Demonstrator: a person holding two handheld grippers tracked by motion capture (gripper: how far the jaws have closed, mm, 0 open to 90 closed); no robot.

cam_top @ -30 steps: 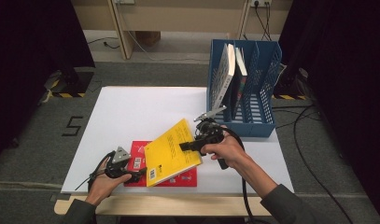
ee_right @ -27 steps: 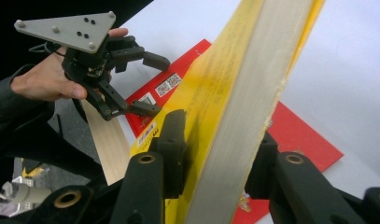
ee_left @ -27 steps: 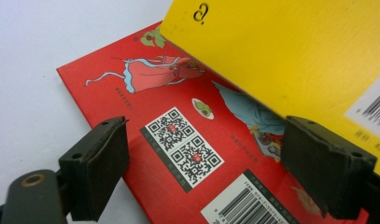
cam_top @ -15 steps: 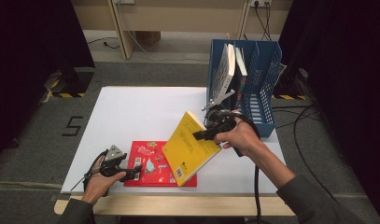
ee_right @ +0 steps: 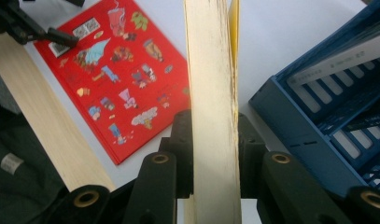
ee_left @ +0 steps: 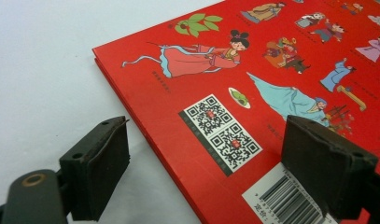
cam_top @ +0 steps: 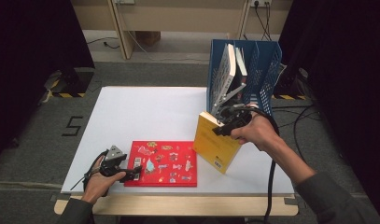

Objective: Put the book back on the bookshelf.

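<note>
High view: right hand-held gripper (cam_top: pixel 223 122) clamped on top edge of yellow book (cam_top: pixel 215 143), raised near desk's right edge, just in front of blue file rack (cam_top: pixel 267 70). Risk: book swinging, clipping rack wall or leaning books (cam_top: pixel 228 65).

Left gripper view: jaws part open, straddling corner of red book (ee_left: pixel 253 79) flat by desk's front edge; pads not pressing. Far cover cut off.

Right gripper view: jaws just closing, pinching page block (ee_right: pixel 211 93). Thin grip, possible slip. Free slot hard to make out.

The red book (ee_left: pixel 253 93) runs off the right and bottom frame edges in the left gripper view. The barcode (ee_left: pixel 283 200) digits are illegible.
</note>
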